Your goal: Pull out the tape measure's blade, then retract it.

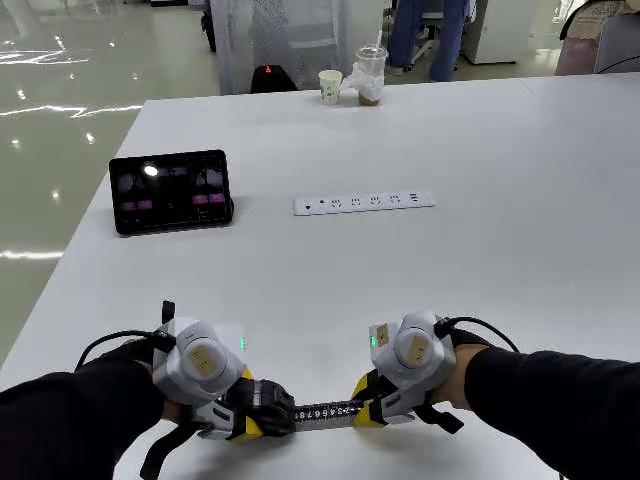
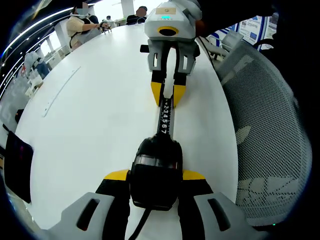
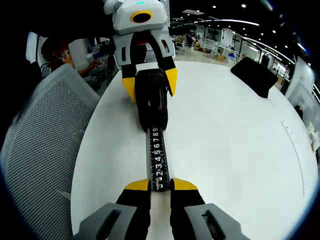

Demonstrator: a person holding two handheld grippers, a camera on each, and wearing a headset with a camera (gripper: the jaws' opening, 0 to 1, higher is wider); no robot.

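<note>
A black tape measure [image 1: 262, 404] [image 2: 155, 170] [image 3: 152, 95] sits low over the white table's near edge, with my left gripper [image 1: 240, 415] [image 2: 156, 176] shut on its case. Its numbered blade [image 1: 327, 411] [image 2: 165, 119] [image 3: 156, 160] runs out a short way, about nine marks, toward my right gripper [image 1: 362, 402] [image 3: 160, 185], which is shut on the blade's tip. Both grippers have yellow fingertips and face each other, close together. In the left gripper view the right gripper [image 2: 167, 95] pinches the far end of the blade.
A black tablet [image 1: 170, 190] lies at the far left and a white power strip [image 1: 364, 202] in the middle of the table [image 1: 480, 270]. Cups [image 1: 355, 80] stand at the far edge. A mesh chair [image 2: 270, 140] [image 3: 40, 140] is just behind the near edge.
</note>
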